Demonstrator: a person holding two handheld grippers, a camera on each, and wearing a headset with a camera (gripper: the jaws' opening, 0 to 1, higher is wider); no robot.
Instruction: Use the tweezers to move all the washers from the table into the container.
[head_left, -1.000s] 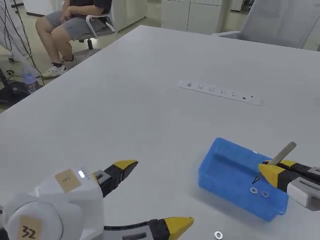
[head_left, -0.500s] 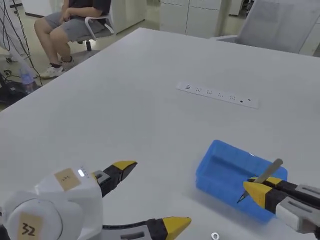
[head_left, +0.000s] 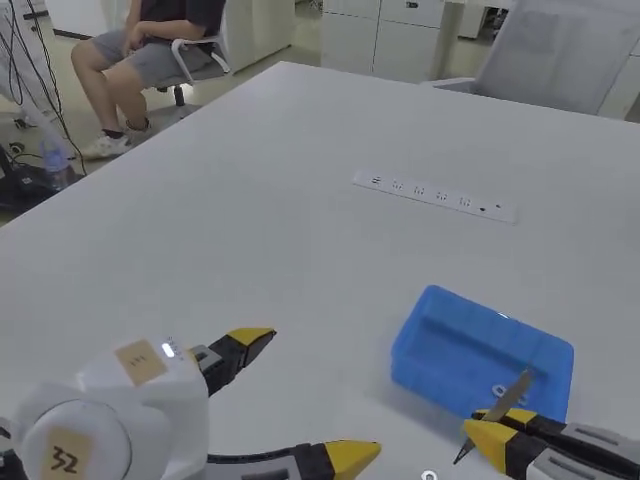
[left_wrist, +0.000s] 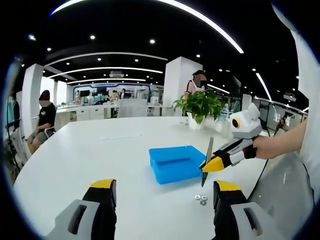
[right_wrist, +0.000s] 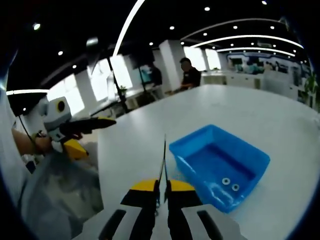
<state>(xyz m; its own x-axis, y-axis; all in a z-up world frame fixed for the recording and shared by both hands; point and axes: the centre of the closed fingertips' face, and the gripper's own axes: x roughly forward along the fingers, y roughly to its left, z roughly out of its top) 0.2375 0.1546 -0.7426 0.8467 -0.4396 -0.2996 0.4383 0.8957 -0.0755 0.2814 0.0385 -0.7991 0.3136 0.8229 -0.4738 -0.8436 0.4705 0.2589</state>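
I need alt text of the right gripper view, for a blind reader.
The right hand-held gripper, jaws shut, holds tweezers pointing forward over a white table. Beside them sits a blue container with two washers inside.

The white table (head_left: 250, 230) carries a blue container (head_left: 420, 365) just ahead of the right claw (head_left: 478, 437). A white power strip (head_left: 435, 193) lies well beyond it. Two small washers (left_wrist: 203, 202) lie on the bare top, close beside one jaw of the left claw (left_wrist: 165, 186).
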